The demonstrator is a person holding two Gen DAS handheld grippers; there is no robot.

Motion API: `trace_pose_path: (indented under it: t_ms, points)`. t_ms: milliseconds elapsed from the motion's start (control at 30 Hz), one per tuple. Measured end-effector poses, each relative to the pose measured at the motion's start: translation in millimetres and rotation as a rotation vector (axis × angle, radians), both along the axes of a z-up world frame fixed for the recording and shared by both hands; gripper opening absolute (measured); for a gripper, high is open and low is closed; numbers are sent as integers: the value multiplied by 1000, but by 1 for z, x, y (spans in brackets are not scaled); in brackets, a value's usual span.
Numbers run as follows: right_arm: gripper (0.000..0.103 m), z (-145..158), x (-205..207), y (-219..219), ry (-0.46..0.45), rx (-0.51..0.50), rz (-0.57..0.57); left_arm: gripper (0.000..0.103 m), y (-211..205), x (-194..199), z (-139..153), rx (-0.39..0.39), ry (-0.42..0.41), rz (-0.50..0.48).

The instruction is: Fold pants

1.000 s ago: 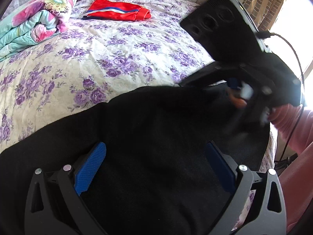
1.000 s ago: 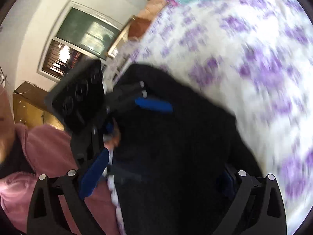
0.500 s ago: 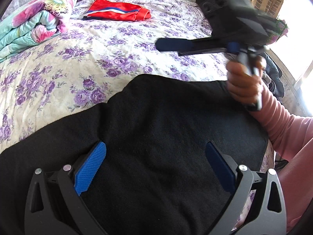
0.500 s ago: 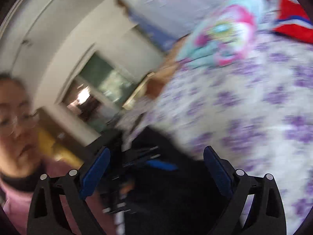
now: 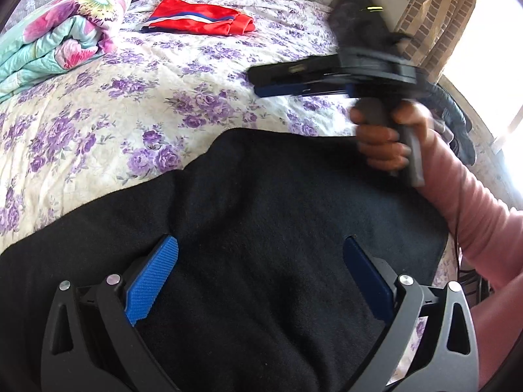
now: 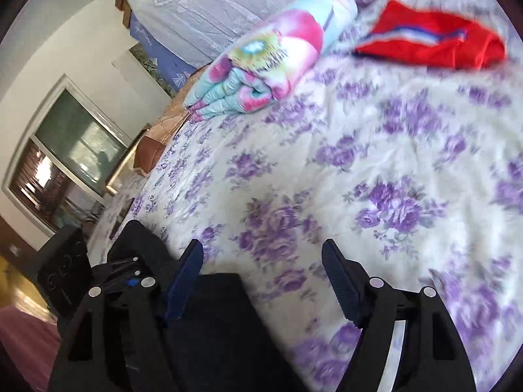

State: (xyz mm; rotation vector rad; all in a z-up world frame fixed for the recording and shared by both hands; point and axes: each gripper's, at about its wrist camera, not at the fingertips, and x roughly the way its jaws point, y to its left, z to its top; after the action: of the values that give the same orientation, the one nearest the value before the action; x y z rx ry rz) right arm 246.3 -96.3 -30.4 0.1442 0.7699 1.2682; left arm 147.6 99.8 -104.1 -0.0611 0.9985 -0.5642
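Left wrist view: the left tongs [image 5: 260, 279] stand spread wide over the black fleece pants [image 5: 261, 228], which lie folded on the near part of the bed with its cream, purple-flowered sheet [image 5: 130, 98]; the blue ribbed pads [image 5: 152, 281] clench nothing. Beyond the pants, the right tongs [image 5: 261, 85] are held above the sheet, off the cloth, by a hand [image 5: 384, 143] in a pink knit sleeve [image 5: 474, 202]. Farther back lie a folded red garment with white and blue stripes [image 5: 202, 19] and a rolled floral quilt in turquoise and pink [image 5: 55, 39].

Right wrist view: the right tongs [image 6: 261, 281] are closing, with nothing between their pads; the flowered sheet [image 6: 376, 150] shows through the gap. The black pants [image 6: 209, 326] fill the lower left, with the left tongs [image 6: 121, 277] partly visible beside them. The quilt [image 6: 261, 68] and red garment [image 6: 431, 45] lie at the far end.
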Motion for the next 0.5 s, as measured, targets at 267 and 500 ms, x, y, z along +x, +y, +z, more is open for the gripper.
trace_pose_path:
  t_ms: [267, 500]
  points:
    - [86, -27, -142, -50, 26, 118, -60, 99, 28, -4, 6, -91, 4, 70]
    - [63, -90, -156, -128, 53, 35, -358, 99, 44, -25, 4, 191, -79, 141]
